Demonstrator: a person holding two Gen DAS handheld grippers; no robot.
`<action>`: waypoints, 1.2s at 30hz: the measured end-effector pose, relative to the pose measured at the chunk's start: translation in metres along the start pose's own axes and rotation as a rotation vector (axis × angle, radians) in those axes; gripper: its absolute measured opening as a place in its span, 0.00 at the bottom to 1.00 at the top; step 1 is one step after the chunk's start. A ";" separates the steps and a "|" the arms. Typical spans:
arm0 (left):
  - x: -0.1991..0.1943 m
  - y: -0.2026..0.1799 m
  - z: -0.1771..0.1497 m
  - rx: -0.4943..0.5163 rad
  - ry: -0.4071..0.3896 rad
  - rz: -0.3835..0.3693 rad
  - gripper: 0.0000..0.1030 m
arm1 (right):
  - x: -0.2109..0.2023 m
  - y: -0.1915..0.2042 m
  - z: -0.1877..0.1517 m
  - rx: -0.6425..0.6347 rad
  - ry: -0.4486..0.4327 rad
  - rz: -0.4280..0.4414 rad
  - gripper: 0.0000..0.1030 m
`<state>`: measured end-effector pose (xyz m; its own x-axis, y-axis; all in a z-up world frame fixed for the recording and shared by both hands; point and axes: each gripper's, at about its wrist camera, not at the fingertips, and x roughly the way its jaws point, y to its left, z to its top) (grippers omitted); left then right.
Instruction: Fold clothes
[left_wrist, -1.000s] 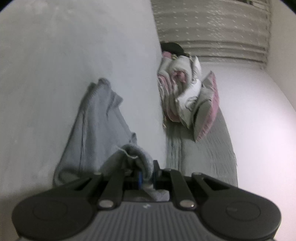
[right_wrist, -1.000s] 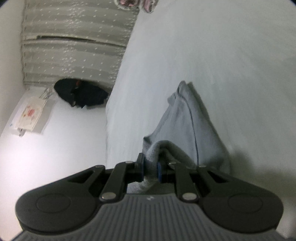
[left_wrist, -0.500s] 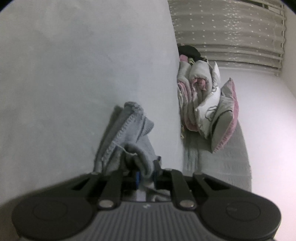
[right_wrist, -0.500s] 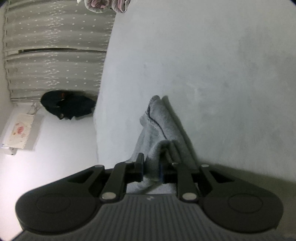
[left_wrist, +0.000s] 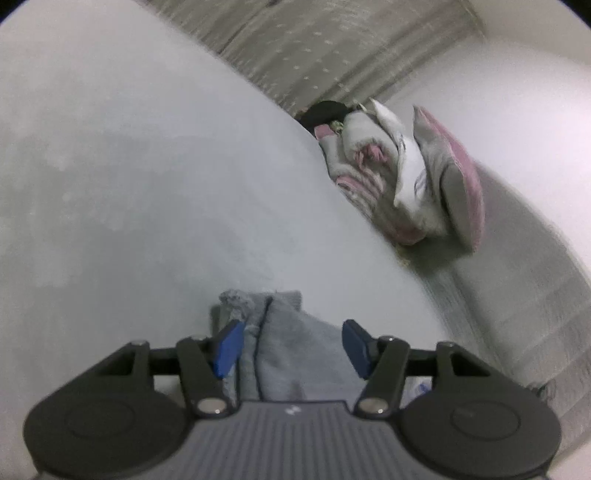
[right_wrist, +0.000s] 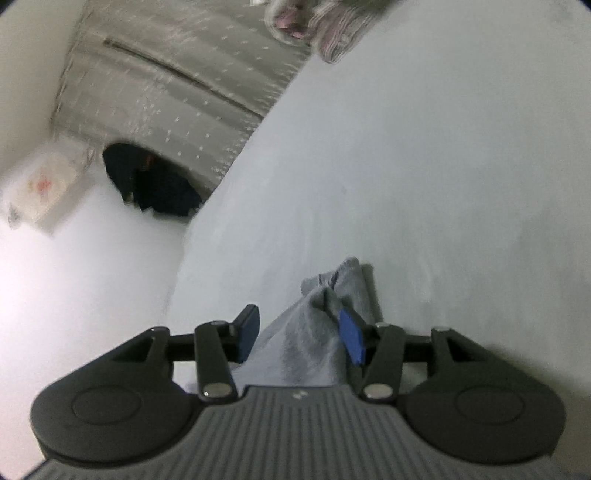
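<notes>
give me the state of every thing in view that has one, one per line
left tool: open, jaws spread either side of the cloth
right tool: open, not clamping
grey garment: released, bunched in layers on the white surface
pillow pile: heaped beside the surface
dotted curtain: drawn shut

grey knit garment (left_wrist: 295, 354) lies bunched in folds; resting on pale surface
</notes>
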<state>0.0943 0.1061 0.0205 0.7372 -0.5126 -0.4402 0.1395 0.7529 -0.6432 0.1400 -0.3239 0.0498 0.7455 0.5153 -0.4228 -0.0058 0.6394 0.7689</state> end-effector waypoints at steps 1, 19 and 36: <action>0.003 -0.006 -0.001 0.052 -0.003 0.017 0.58 | 0.004 0.005 -0.003 -0.052 -0.008 -0.021 0.51; 0.019 -0.032 -0.012 0.338 -0.066 0.180 0.43 | 0.047 0.027 -0.059 -0.605 -0.070 -0.238 0.41; 0.005 -0.059 -0.017 0.410 -0.205 0.160 0.13 | 0.035 0.066 -0.070 -0.720 -0.234 -0.269 0.12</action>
<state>0.0782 0.0520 0.0452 0.8800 -0.3165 -0.3542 0.2327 0.9373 -0.2593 0.1195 -0.2237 0.0519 0.9025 0.2089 -0.3767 -0.1747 0.9769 0.1233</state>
